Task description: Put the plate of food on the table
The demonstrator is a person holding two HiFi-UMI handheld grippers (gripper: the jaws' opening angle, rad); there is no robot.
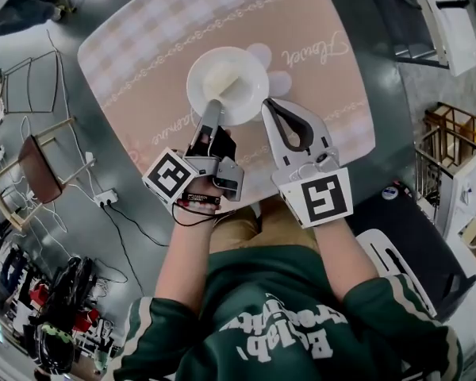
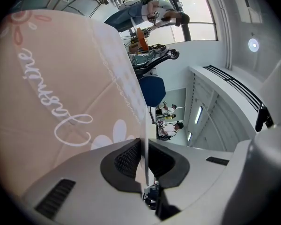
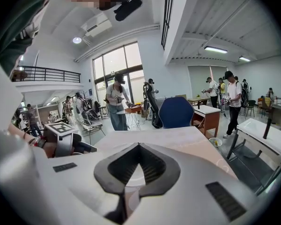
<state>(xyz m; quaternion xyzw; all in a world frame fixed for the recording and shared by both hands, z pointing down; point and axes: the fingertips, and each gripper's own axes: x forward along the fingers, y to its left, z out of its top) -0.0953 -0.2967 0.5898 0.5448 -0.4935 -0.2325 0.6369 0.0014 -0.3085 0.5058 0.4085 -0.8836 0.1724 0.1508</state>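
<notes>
Pinching plate [image 1: 254,63] rim with left gripper [image 1: 212,111]; right gripper [image 1: 268,105] closed, empty, just beside. Risk: one-sided hold, plate tipping.

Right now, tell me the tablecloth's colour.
Tablecloth: pink with pale checks, white script; head view.
</notes>
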